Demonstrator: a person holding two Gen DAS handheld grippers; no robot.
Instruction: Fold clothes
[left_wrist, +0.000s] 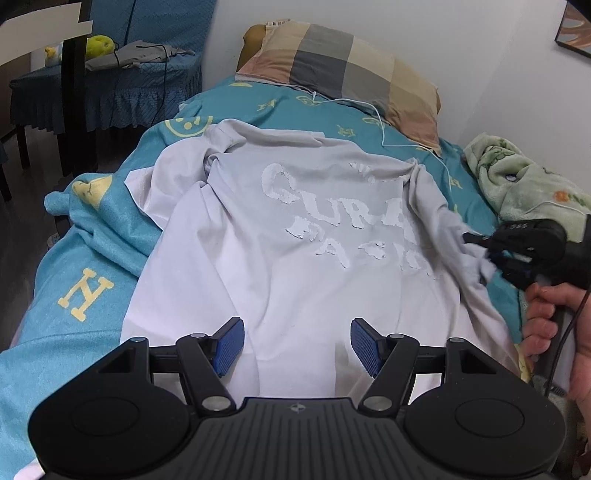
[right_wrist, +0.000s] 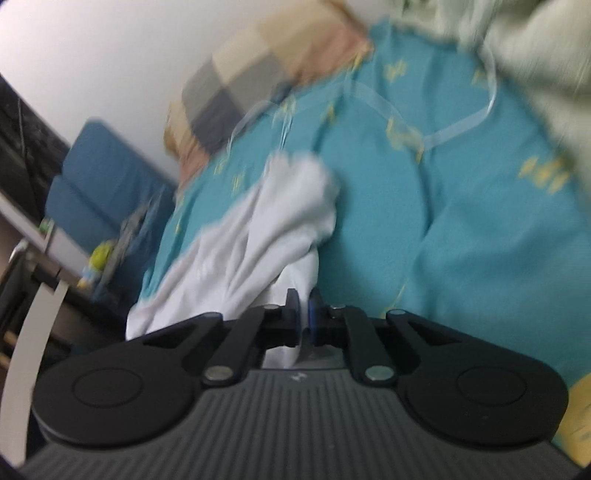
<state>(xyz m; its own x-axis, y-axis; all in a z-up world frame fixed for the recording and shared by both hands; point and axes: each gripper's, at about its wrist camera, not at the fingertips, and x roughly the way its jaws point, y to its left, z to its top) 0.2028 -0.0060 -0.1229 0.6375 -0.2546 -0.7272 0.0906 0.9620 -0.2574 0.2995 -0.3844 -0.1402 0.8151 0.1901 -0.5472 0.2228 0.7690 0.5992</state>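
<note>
Pinching white fabric, the right claw (right_wrist: 303, 314) has its pads clenched on a bunched sleeve or side edge of the white shirt (left_wrist: 280, 236); the right wrist view is motion-blurred, so how deep the bite goes is unclear. Left claw (left_wrist: 297, 347) is released, jaws wide apart, hovering over the shirt's near hem with nothing between them.

Shirt lies spread on the bed (left_wrist: 74, 266), print side up, near hem toward the left claw, its far end toward the pillow (left_wrist: 332, 70), still wrinkled around the far end.

Risks:
- thin pinch may slip out mid-pull, dropping the sleeve crooked
- with the other side unpinned, pulling could drag the whole shirt across the bed and add wrinkles
- white cable (left_wrist: 380, 122) lies just beyond the shirt, between it and the pillow; a wide swing could snag it
- green blanket (left_wrist: 517, 177) sits beside the shirt on the right claw's side, could get caught up
</note>
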